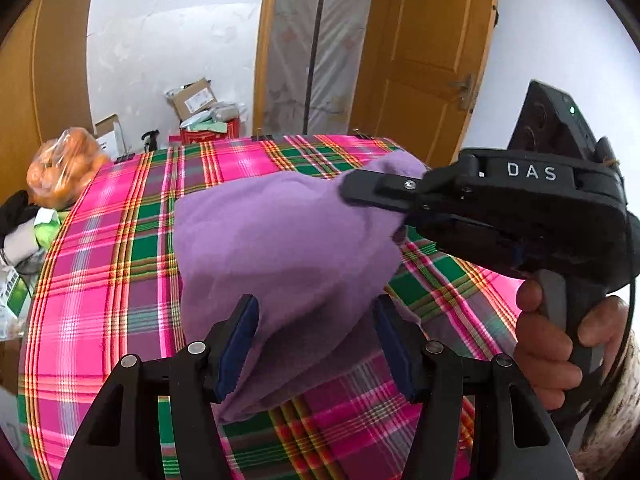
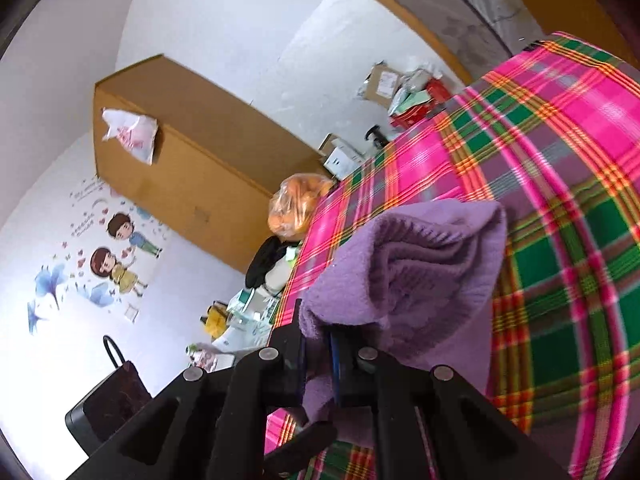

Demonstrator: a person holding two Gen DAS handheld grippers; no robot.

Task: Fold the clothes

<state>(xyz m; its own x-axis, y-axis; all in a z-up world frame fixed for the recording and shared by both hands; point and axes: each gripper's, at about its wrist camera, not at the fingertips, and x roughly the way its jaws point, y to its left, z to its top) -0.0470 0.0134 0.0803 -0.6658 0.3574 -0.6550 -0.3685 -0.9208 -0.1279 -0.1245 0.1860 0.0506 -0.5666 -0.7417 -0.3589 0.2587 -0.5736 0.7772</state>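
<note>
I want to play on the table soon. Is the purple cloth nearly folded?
Not yet. Nothing looks finished: the purple cloth hangs bunched above the plaid tablecloth, with no neat fold showing. In hand: the right gripper is pinching one end, and the left gripper is open with cloth draped between its fingers. Still left: laying it flat, folding it and smoothing it down.

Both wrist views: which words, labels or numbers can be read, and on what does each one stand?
"DAS": white letters on the black body of the right gripper.
Label on the cardboard box: too small to read.
Writing on the wall sticker: too blurred to read.
Print on the white plastic bag: unreadable.
</note>
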